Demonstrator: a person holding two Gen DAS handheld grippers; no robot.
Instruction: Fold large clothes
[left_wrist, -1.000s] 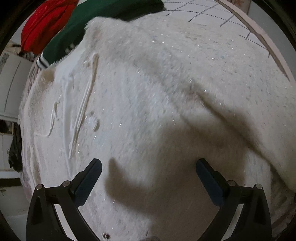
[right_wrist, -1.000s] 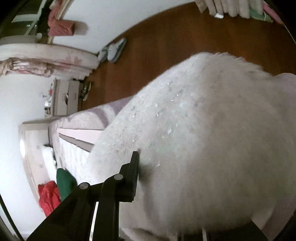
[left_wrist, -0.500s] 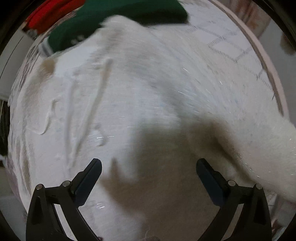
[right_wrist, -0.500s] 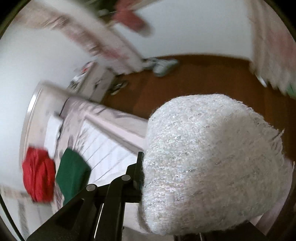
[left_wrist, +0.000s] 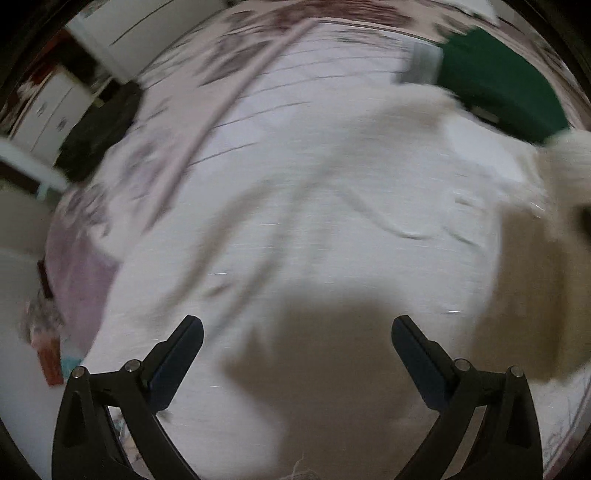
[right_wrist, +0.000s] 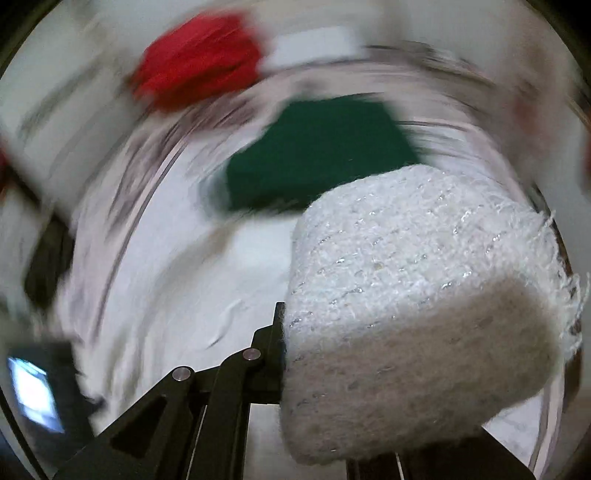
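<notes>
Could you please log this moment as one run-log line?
left gripper: open, empty, above white sweater | right gripper: shut on sweater's fuzzy end | green garment: on bed beyond

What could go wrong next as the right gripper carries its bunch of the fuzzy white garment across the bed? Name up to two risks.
1. The right gripper pinches only a thick fuzzy fold of the white garment; the fold might slip out.
2. The left gripper hangs open above the spread cloth, pinning nothing, so the garment may drag toward the green garment and bunch up.
</notes>
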